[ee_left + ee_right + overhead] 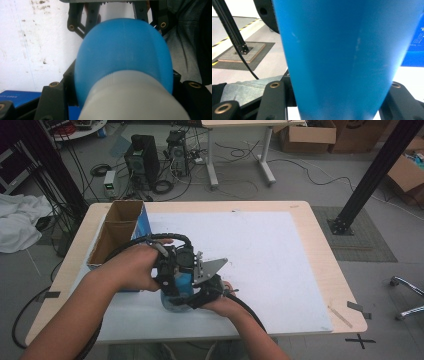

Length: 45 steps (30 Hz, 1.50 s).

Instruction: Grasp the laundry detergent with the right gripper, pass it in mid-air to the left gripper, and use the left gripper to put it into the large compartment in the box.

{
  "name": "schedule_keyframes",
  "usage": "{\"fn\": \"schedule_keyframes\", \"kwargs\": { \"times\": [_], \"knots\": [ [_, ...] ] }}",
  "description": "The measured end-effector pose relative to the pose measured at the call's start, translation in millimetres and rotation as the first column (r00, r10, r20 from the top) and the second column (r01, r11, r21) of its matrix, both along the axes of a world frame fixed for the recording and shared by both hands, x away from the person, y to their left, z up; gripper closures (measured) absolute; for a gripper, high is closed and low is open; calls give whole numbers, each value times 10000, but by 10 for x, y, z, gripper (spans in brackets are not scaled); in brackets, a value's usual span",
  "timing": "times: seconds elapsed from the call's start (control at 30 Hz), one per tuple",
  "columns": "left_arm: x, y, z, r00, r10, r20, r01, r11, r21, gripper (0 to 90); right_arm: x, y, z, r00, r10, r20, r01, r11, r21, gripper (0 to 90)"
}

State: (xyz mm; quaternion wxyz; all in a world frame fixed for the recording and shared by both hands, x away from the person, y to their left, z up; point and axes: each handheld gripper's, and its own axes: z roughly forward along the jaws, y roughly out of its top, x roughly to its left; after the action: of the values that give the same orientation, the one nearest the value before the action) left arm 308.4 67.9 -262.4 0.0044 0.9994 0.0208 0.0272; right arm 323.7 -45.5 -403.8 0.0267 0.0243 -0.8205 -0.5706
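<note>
A blue bottle with a pale grey cap is held above the white mat near the table's front edge. My left gripper comes in from the left, and its black jaws flank the cap and press on its sides. My right gripper comes from the right, shut on the blue body, which sits between its two jaws. In the left gripper view the bottle points away, with the right gripper's jaws on it at the top. Both hands hide much of the bottle from above.
An open cardboard box with a blue side stands at the table's left, just behind my left hand. The white mat covers most of the wooden table. A black frame post stands off the table's right rear corner.
</note>
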Motion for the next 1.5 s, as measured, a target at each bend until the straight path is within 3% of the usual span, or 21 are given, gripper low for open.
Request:
{"fn": "schedule_keyframes", "kwargs": {
  "times": [0.4,0.6,0.83,0.97,1.1,1.2,1.3,1.37,1.5],
  "knots": [
    [-21,-45,23,9998,-196,66,194,9996,228,389,-16,-13,17,10000,-27,95,26,9999,123,458],
    [-20,-45,49,9999,-110,59,109,9999,128,397,-28,-32,40,9997,-187,165,186,9998,87,443],
    [-25,-76,166,9996,-139,233,139,9999,15,399,-30,-96,85,9982,-438,415,408,9967,708,422],
    [-21,-95,175,9995,-168,269,166,9998,75,399,-44,-93,98,9977,-526,436,493,9961,728,399],
    [-18,-107,171,9995,-167,277,163,9998,128,399,-45,-112,108,9973,-656,332,633,9958,659,375],
    [-16,-117,169,9994,-190,286,186,9997,148,398,-47,-117,113,9974,-624,356,611,9975,344,367],
    [-9,-129,173,9995,-191,238,186,9997,177,398,-51,-103,109,9975,-628,322,629,9980,-4,276],
    [-9,-138,176,9995,-231,206,227,9996,158,398,-50,-106,107,9980,-626,-21,625,9980,-128,226],
    [1,-136,185,9997,-199,154,197,9997,128,398,-35,-133,117,9974,-715,-96,715,9974,16,190]
  ]
}}
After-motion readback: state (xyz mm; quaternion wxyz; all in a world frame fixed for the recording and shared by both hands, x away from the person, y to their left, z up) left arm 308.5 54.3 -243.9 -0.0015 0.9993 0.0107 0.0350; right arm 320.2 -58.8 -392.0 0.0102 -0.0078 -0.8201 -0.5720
